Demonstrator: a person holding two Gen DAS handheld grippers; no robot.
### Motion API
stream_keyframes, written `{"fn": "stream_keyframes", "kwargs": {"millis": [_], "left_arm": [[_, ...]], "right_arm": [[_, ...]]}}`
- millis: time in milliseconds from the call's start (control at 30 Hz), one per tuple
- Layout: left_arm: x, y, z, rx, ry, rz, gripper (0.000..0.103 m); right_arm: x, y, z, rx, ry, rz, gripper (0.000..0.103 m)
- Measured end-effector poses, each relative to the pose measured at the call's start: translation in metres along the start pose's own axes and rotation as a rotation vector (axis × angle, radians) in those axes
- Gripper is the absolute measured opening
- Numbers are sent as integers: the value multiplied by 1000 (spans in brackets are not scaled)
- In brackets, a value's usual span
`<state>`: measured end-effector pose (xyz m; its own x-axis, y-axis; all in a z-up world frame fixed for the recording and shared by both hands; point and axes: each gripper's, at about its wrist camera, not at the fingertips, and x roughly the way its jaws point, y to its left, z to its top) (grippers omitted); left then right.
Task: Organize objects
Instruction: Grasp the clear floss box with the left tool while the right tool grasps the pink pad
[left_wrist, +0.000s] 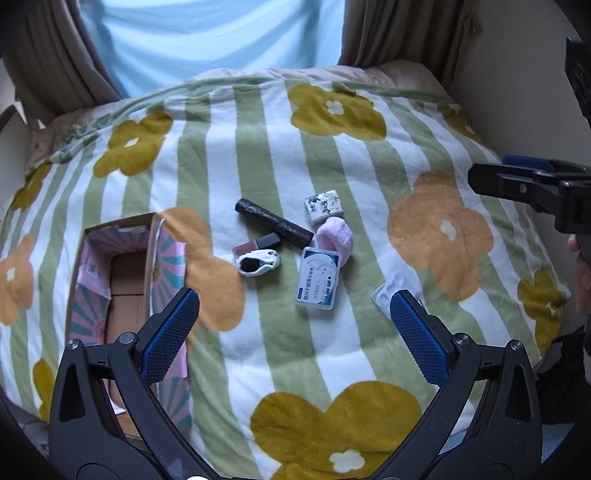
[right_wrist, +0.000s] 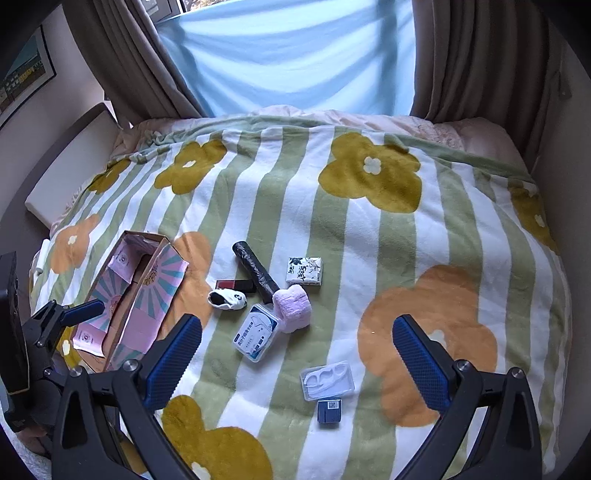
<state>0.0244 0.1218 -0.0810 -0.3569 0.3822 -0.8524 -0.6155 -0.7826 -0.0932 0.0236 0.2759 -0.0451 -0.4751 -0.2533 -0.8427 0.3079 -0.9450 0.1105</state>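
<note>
Right wrist view: bed under a striped flower blanket (right_wrist: 369, 236). Landmark: open cardboard box (right_wrist: 125, 295), at the blanket's left side. Just right of the box: lipstick (right_wrist: 236, 284), small black-and-white sock (right_wrist: 227, 298), black roll (right_wrist: 255, 271). Farther right: floss-pick case (right_wrist: 255, 336), pink plush piece (right_wrist: 292, 304), tissue pack (right_wrist: 305, 271). Well right and nearer the camera: clear floss tray (right_wrist: 327, 380), blue card (right_wrist: 329, 408). Right tool (right_wrist: 295, 354) spread wide, empty. Left tool (left_wrist: 293, 328) likewise wide, empty, beside the box.
</note>
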Motion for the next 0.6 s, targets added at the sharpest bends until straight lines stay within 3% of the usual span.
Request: {"fn": "stream_keyframes", "kwargs": {"millis": [500,600], "left_arm": [[172,-26,-8,114,151,-53,100],[195,-29,-11,135,182,-54,98]], "right_arm": [[160,-41,-3,-101,176,195,102],[188,-43,-3,-99,213,235,97]]}}
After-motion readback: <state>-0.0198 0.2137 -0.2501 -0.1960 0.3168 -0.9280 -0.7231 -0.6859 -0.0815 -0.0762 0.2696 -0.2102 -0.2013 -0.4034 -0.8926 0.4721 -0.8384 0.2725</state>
